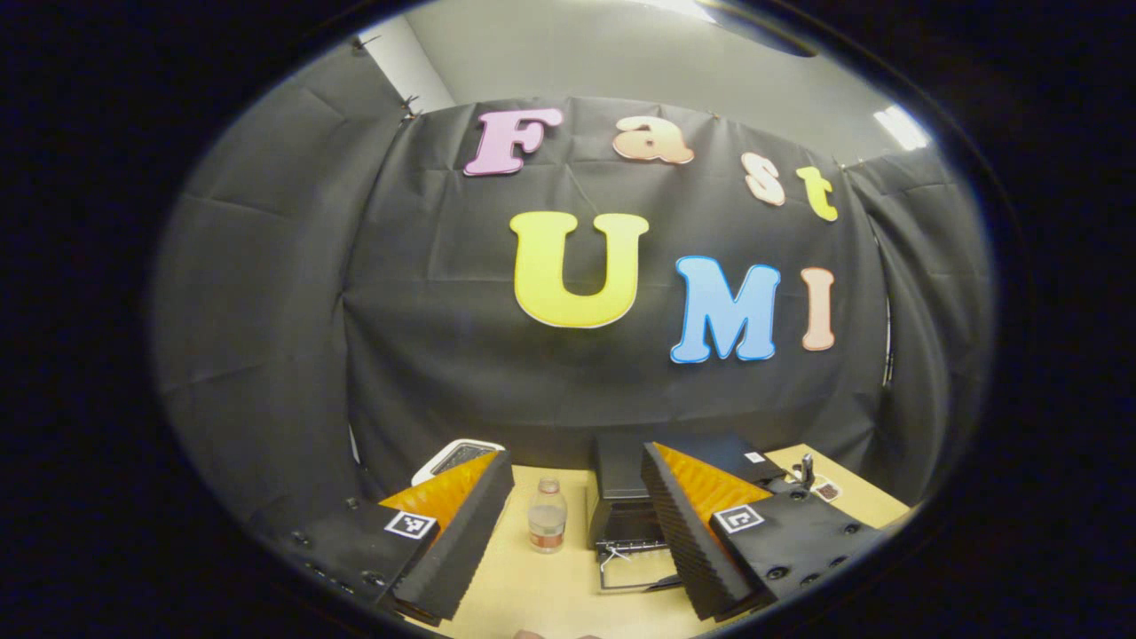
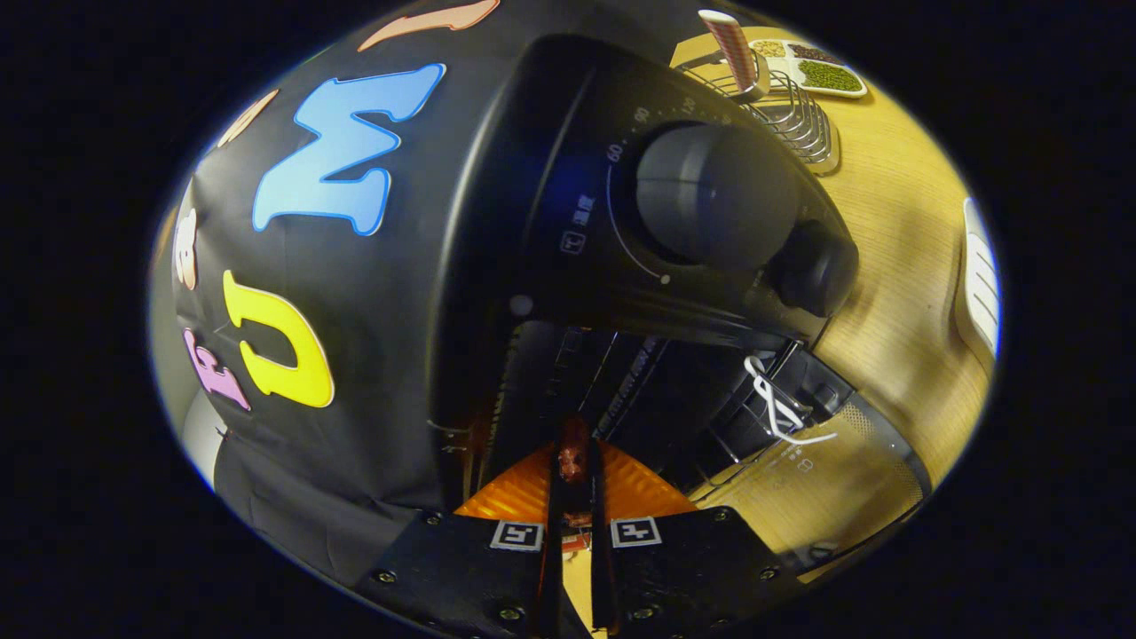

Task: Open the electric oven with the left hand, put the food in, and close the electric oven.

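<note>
Two pairs of tongs share the work, and we read this as the middle step, the food going in. Our right tongs (image 2: pixel 574 497) are pressed almost together, pinching a reddish piece of food (image 2: pixel 573 454) at their tips, right at the mouth of the electric oven (image 2: pixel 568 266), whose door (image 2: pixel 825 461) hangs open and down toward the table (image 2: pixel 896 266). Our left tongs (image 1: pixel 577 524) are spread wide and hold nothing, well back from the oven, with a small bottle (image 1: pixel 548 515) standing between their fingers farther off on the table. Next, we judge, the food must travel deeper over the rack, then be let go. Room is tight: the dial panel (image 2: pixel 710 195) and cavity walls crowd close, and the lowered door's edge lies just beside our path out. A wire rack (image 2: pixel 790 115) stands well apart.
</note>
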